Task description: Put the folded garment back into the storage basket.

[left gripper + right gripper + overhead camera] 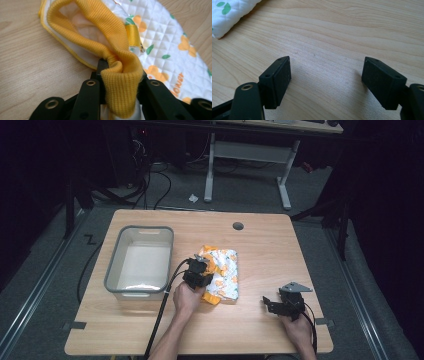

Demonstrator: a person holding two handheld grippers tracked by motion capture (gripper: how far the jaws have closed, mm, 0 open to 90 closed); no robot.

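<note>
Quilted garment [223, 274] lies lengthwise away from the person, left tool [198, 272] pinching its yellow cuff [120, 75].

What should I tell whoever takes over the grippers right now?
Left gripper: shut on the yellow ribbed cuff of the quilted flower-print garment.
Right gripper: open, holding nothing, over bare table to the garment's right.
Garment: lying on the table beside the grey tub, not in it.
Done: cuff gripped.
Left: probably lift the garment and move it, likely into the tub.
</note>
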